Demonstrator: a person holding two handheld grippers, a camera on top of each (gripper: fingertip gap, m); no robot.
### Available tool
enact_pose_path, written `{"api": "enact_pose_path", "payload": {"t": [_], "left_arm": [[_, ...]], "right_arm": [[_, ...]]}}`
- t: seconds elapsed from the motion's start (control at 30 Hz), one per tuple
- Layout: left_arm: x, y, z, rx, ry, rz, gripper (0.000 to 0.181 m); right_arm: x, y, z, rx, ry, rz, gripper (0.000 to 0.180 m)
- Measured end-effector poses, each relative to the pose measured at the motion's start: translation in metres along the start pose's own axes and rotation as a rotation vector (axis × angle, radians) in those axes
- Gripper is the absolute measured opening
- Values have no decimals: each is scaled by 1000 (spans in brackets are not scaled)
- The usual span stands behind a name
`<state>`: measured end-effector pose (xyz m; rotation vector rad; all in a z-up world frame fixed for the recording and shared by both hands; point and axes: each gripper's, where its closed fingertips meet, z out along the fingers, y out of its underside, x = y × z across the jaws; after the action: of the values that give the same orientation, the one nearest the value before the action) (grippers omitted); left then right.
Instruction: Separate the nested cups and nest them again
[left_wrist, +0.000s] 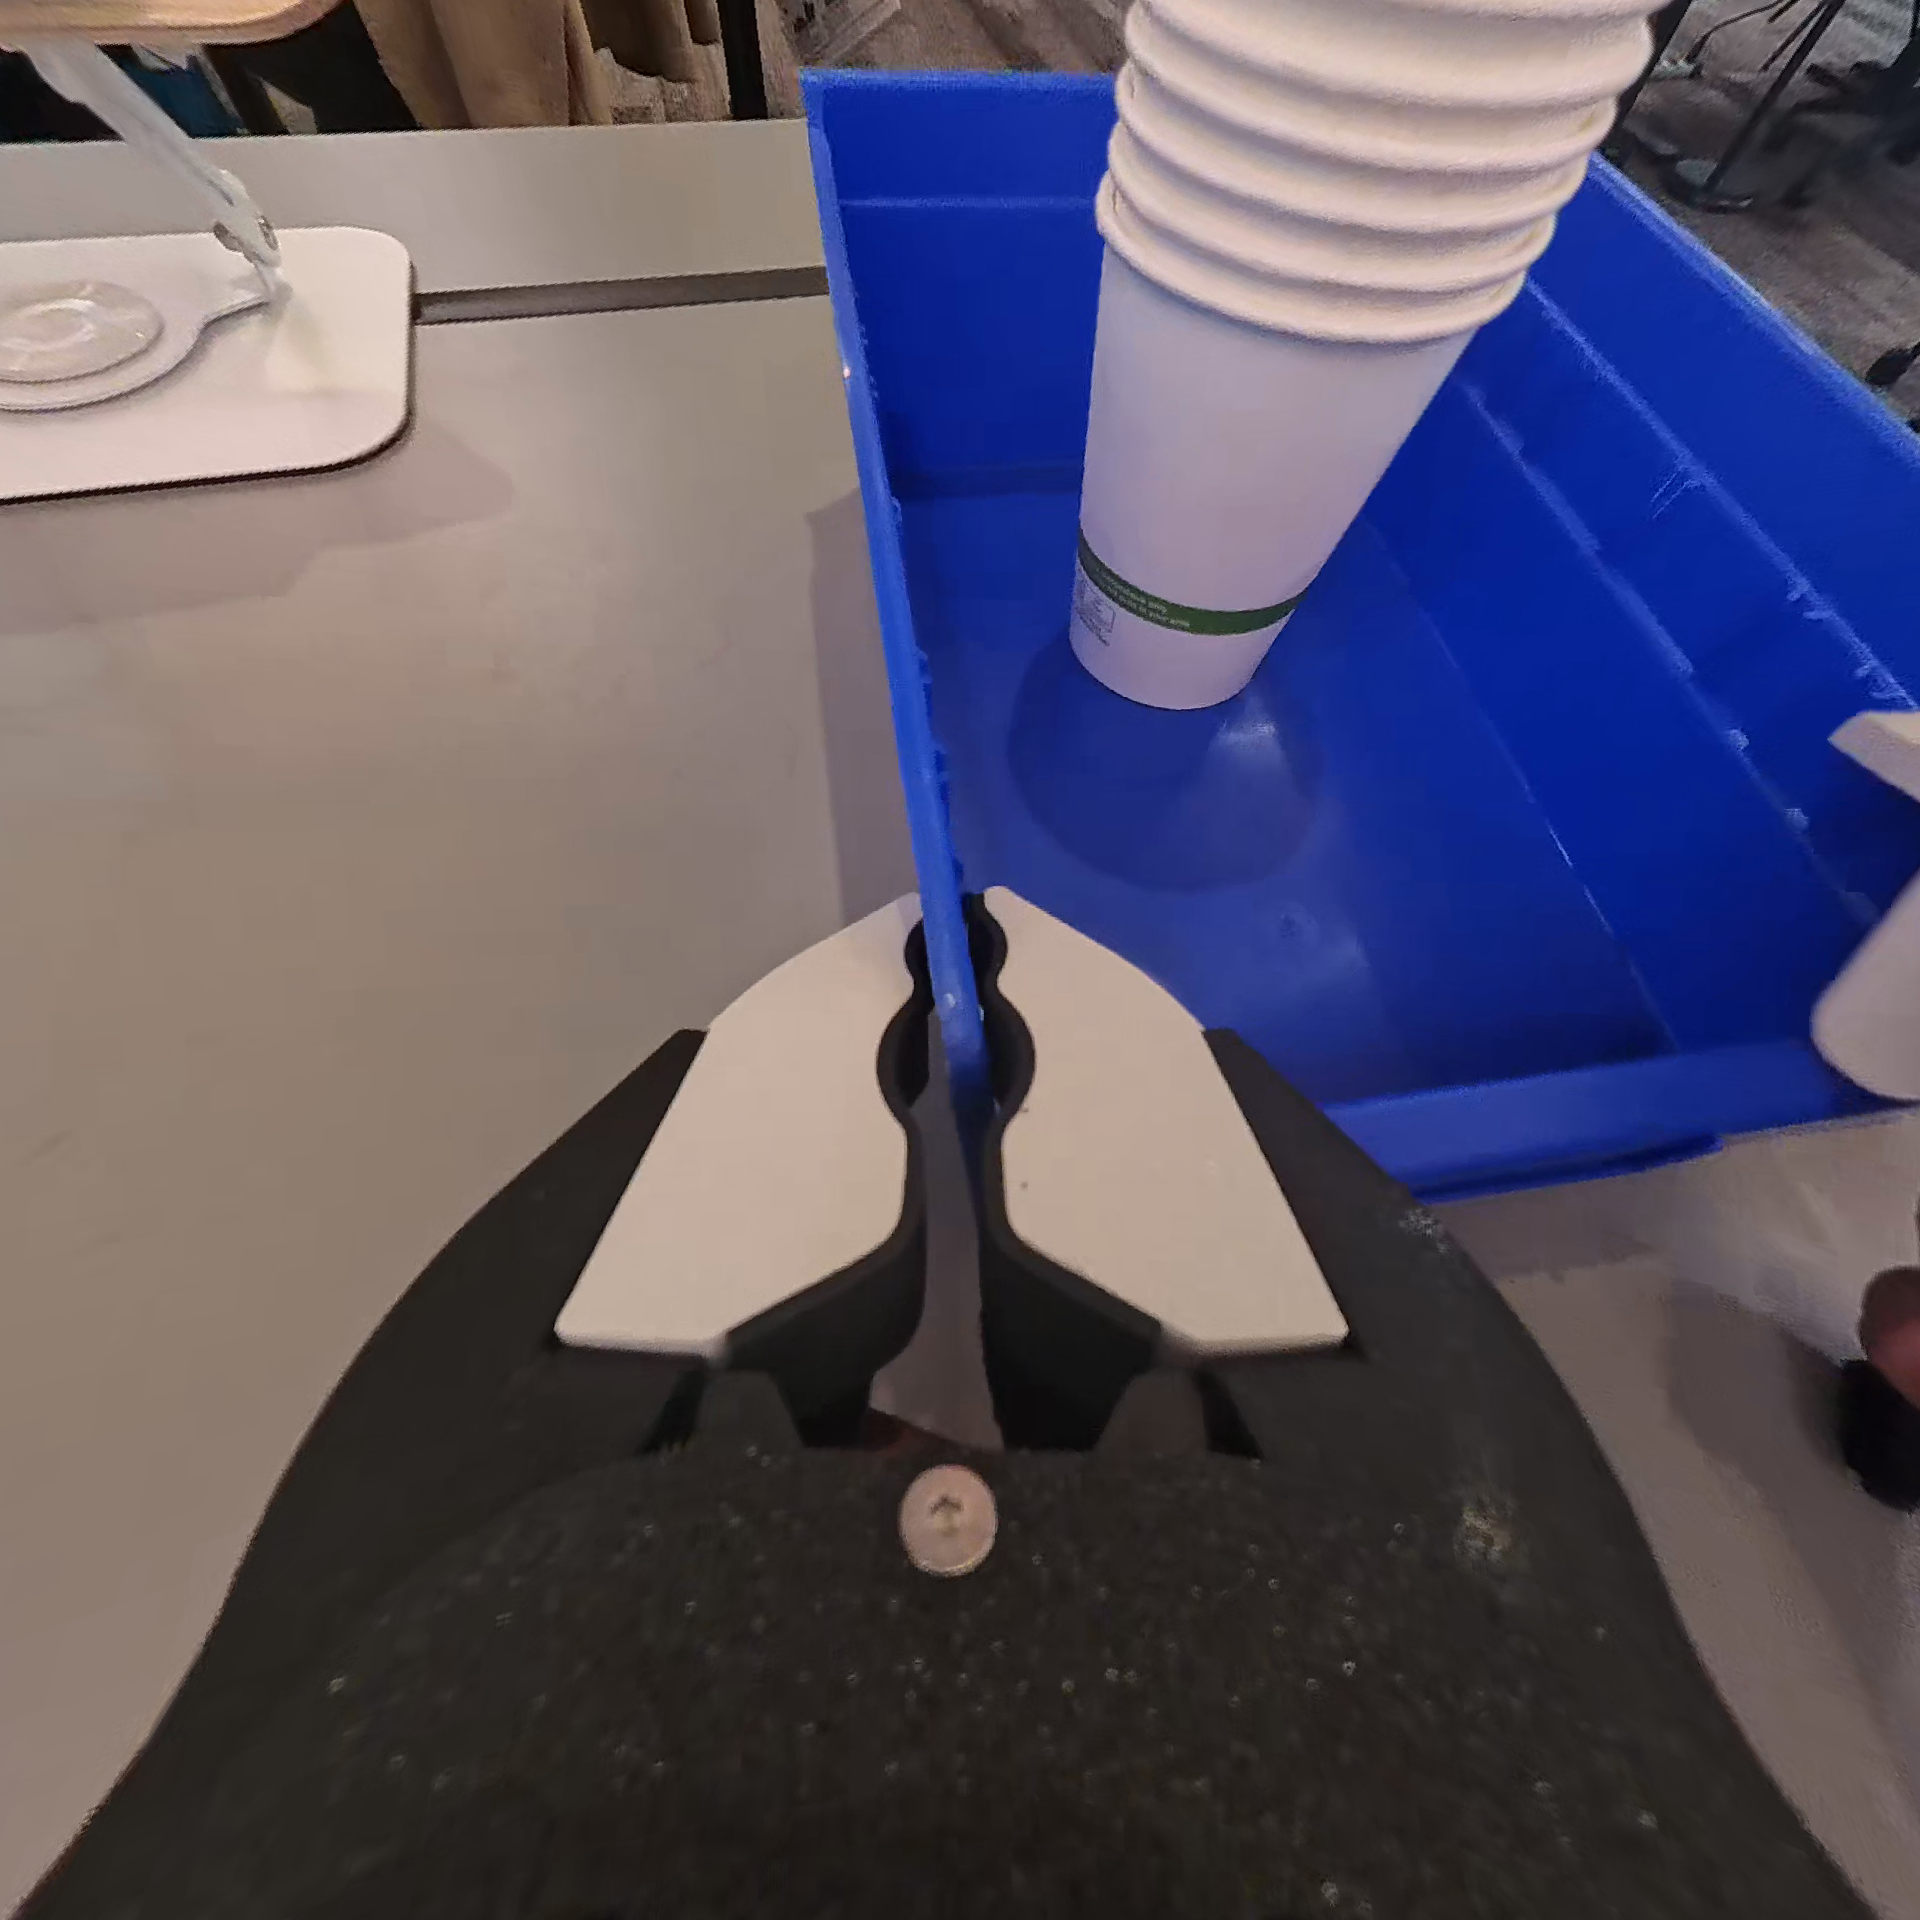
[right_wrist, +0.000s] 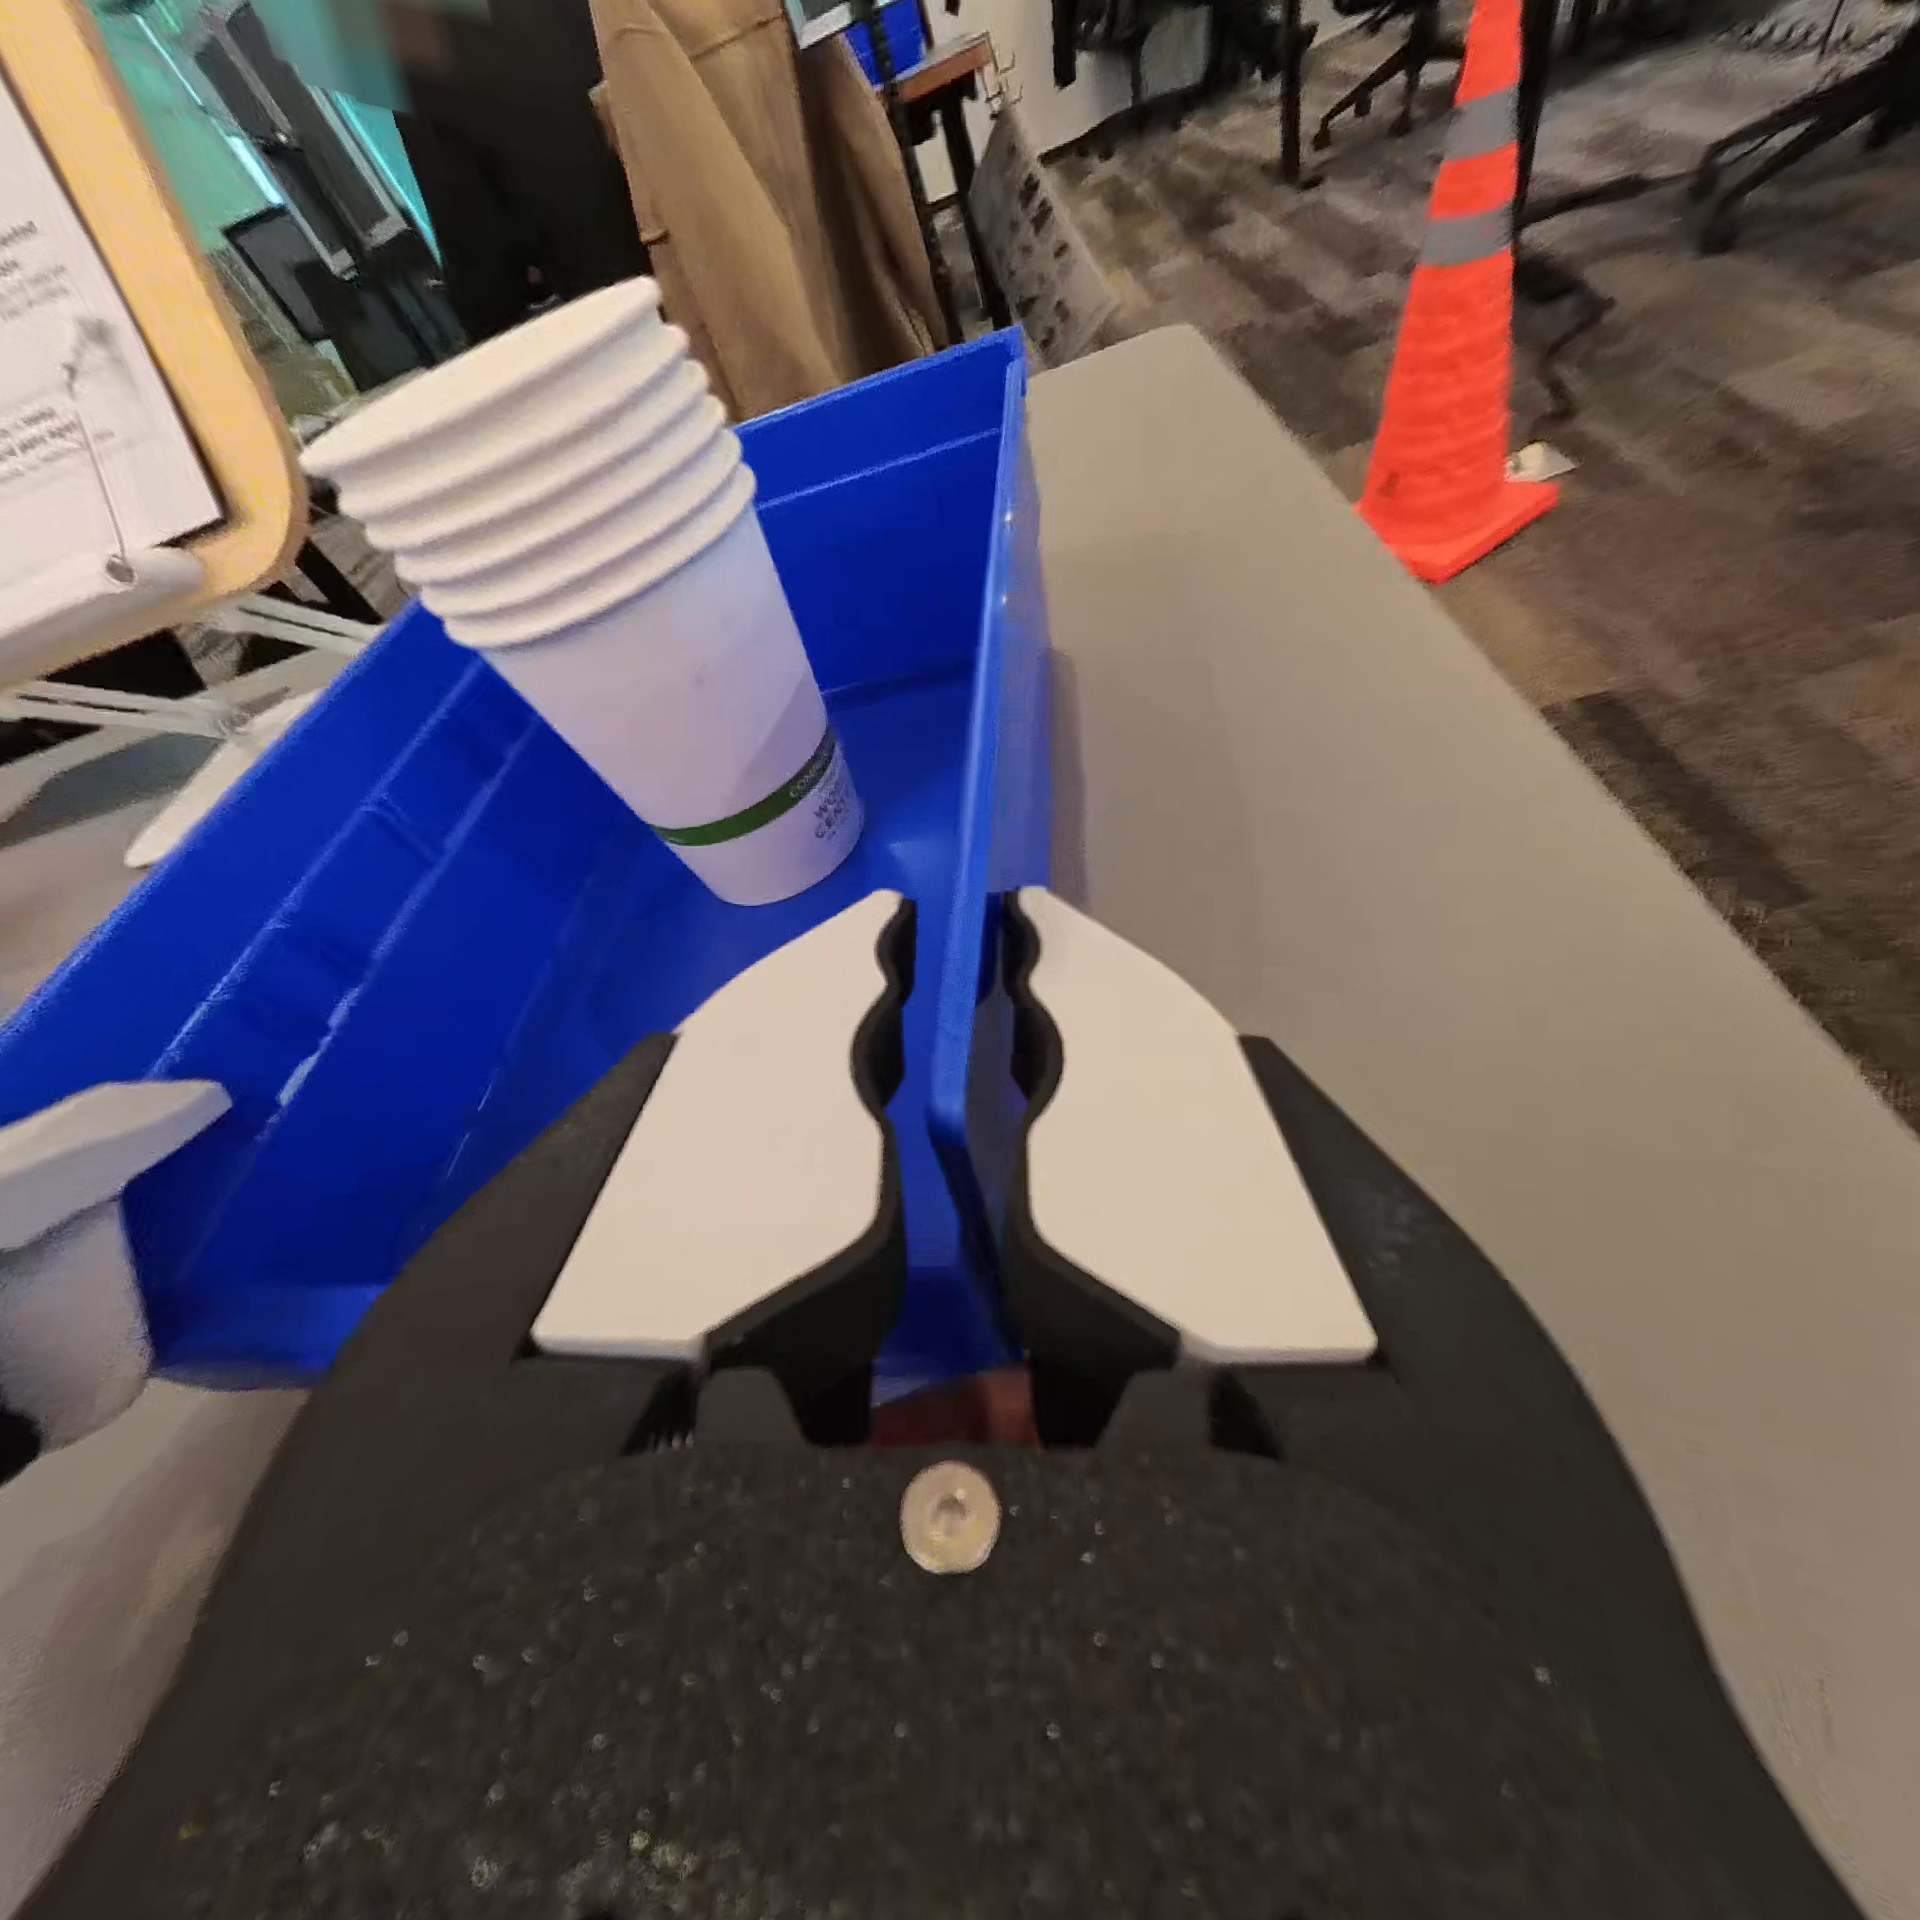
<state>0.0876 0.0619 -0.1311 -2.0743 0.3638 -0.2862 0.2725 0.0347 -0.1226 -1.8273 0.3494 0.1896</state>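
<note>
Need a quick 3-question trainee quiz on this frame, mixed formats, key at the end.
1. True or false: the left gripper is shut on the cup stack.
2. Where does the cup stack stand? A) on the grey table B) inside the blue bin C) on the orange cone
3. Fill in: the right gripper straddles the bin's ____ with a gap on both sides.

Key
1. False: it is clamped on the bin's side wall, and the cups are untouched.
2. B: upright on the bin floor, all nested.
3. Wall: the jaws sit either side of it and are not closed on it.
</note>
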Motion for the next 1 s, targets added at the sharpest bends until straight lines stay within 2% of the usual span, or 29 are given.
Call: {"api": "enact_pose_path", "payload": {"t": [0.1, 0.3, 0.6, 0.73, 0.83, 1.0], "left_arm": [[-13, 6, -11, -3, -5, 11, 4], [-64, 18, -52, 41, -45, -2, 3], [-222, 44, -146, 65, -230, -59, 3], [-283, 61, -171, 25, -272, -101, 3], [-303, 75, -173, -13, -254, -104, 4], [-308, 78, -172, -4, -253, -83, 4]], "right_arm": [[-9, 5, -7, 4, 64, -25, 5], [-70, 29, -29, 8, 82, -59, 3], [-250, 78, -29, -64, -131, -143, 3], [-315, 94, -25, -97, -200, -189, 4], [-332, 102, -23, -111, -213, -173, 5], [-330, 113, -22, -130, -198, -153, 5]]}}
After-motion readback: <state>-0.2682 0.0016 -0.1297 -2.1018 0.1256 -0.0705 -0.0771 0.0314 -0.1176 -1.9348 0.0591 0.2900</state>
